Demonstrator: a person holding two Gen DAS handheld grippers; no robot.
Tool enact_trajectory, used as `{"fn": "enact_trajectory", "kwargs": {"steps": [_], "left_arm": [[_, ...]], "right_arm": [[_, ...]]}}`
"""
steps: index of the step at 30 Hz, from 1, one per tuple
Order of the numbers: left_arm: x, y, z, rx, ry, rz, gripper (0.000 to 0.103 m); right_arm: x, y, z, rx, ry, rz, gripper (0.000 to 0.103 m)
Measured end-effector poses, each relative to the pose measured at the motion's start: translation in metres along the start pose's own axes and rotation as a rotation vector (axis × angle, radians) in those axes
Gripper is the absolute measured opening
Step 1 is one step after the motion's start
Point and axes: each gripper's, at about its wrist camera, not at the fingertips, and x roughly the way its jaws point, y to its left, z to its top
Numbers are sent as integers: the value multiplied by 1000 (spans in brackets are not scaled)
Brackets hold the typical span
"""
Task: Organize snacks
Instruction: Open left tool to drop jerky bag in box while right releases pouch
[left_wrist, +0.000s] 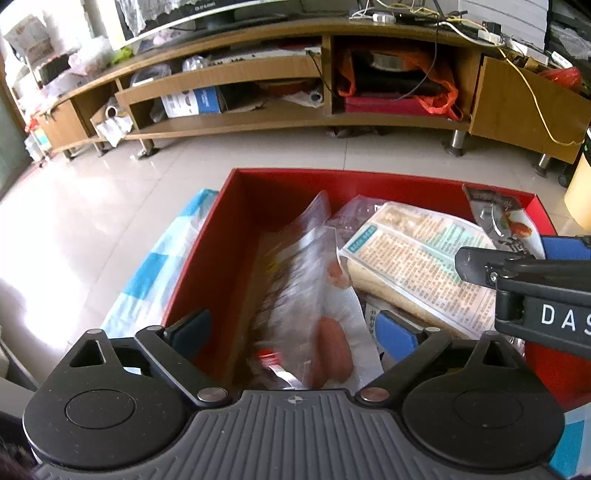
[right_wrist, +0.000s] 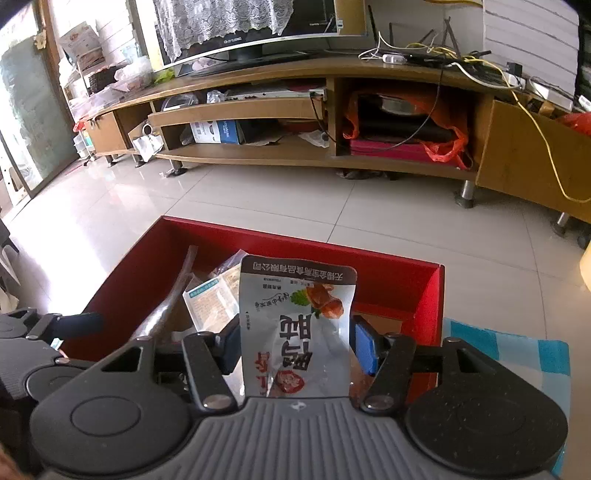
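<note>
**Snack pouches over the red box**

A grey snack pouch (right_wrist: 295, 325) stands upright between the right gripper (right_wrist: 295, 345) fingers above the red box (right_wrist: 399, 288); whether the pads still press it cannot be told. Only the left wrist view shows the blurred sausage pack (left_wrist: 314, 314) lying in the box under the wide-open left gripper (left_wrist: 295, 332), beside a flat printed cracker pack (left_wrist: 417, 258). The box's far left corner is bare. A blue checked cloth (left_wrist: 155, 273) lies under the box, with tiled floor (right_wrist: 258, 199) and a wooden TV stand (right_wrist: 258, 155) beyond.

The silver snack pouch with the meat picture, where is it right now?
In the right wrist view, the silver snack pouch stands upright between the right gripper's blue pads, over the red box.
</note>
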Motion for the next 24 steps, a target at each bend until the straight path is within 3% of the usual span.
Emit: {"fn": "enact_trajectory", "kwargs": {"steps": [24], "left_arm": [[-43,14,-3,-27,-73,-25,98]], "right_arm": [[-56,11,-4,5,-74,-4,62]]}}
